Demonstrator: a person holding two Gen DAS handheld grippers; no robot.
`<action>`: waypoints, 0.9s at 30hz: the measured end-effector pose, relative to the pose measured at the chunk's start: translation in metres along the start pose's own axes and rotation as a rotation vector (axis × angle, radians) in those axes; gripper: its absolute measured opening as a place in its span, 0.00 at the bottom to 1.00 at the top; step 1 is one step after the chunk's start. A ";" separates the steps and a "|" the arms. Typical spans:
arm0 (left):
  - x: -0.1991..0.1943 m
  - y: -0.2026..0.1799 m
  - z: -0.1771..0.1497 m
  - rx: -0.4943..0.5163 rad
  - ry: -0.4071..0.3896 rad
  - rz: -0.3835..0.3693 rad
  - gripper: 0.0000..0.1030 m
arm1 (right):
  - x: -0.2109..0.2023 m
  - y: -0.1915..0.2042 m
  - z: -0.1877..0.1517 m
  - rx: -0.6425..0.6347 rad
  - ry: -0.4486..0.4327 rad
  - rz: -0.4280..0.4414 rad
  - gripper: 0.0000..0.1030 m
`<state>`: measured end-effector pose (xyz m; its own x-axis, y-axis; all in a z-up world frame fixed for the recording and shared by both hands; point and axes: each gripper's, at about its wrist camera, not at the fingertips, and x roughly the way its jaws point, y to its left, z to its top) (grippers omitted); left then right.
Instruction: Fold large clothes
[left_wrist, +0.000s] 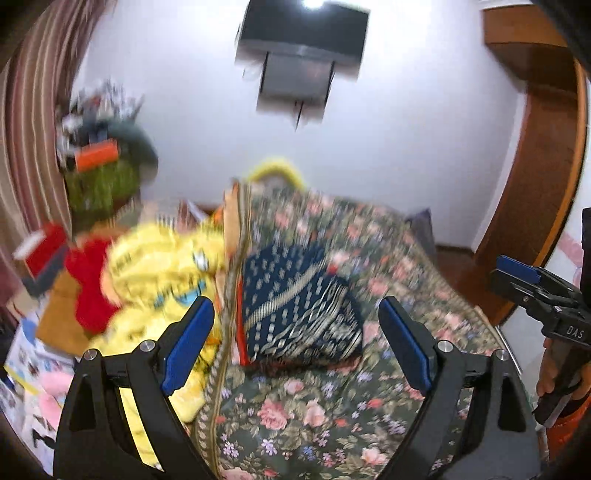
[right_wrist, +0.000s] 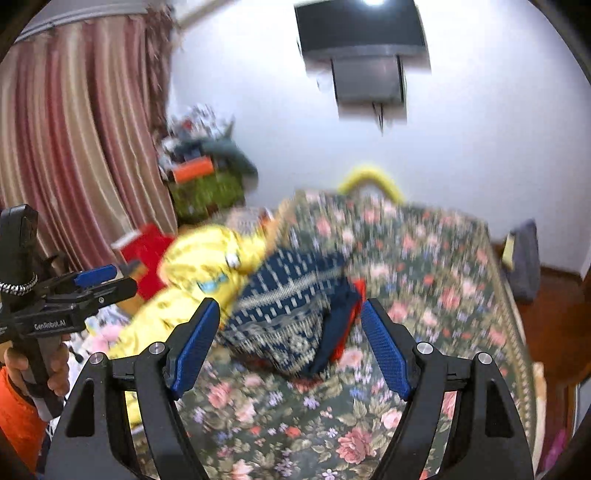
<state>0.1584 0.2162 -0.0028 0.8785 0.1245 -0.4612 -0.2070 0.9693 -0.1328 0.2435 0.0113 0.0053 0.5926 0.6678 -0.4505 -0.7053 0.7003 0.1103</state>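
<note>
The folded navy garment (left_wrist: 299, 306) lies on the floral bedspread (left_wrist: 295, 417), beside a yellow cloth (left_wrist: 162, 273). Both the left gripper (left_wrist: 295, 343) and the right gripper (right_wrist: 290, 343) are spread wide, holding nothing. A striped curtain (right_wrist: 74, 140) and a wall-mounted TV (right_wrist: 360, 27) border the white-walled room.

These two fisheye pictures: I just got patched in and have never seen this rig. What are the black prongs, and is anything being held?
No robot: a person holds a two-finger gripper in each hand, a camera on each. One picture looks along the left gripper, the other along the right gripper. Both grippers are open and hold nothing. Ahead, on the floral bedspread, lies a folded navy patterned cloth, with a crumpled yellow garment beside it. The pictures are motion-blurred.
</note>
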 end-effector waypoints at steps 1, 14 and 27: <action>-0.016 -0.008 0.002 0.016 -0.043 0.004 0.88 | -0.016 0.006 0.002 -0.004 -0.045 0.002 0.74; -0.152 -0.075 -0.027 0.125 -0.408 0.095 0.89 | -0.113 0.057 -0.018 -0.080 -0.332 -0.040 0.74; -0.160 -0.075 -0.052 0.087 -0.400 0.114 1.00 | -0.121 0.062 -0.034 -0.076 -0.367 -0.152 1.00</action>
<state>0.0113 0.1126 0.0350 0.9535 0.2876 -0.0899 -0.2903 0.9568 -0.0181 0.1149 -0.0346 0.0366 0.7820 0.6136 -0.1091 -0.6178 0.7863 -0.0056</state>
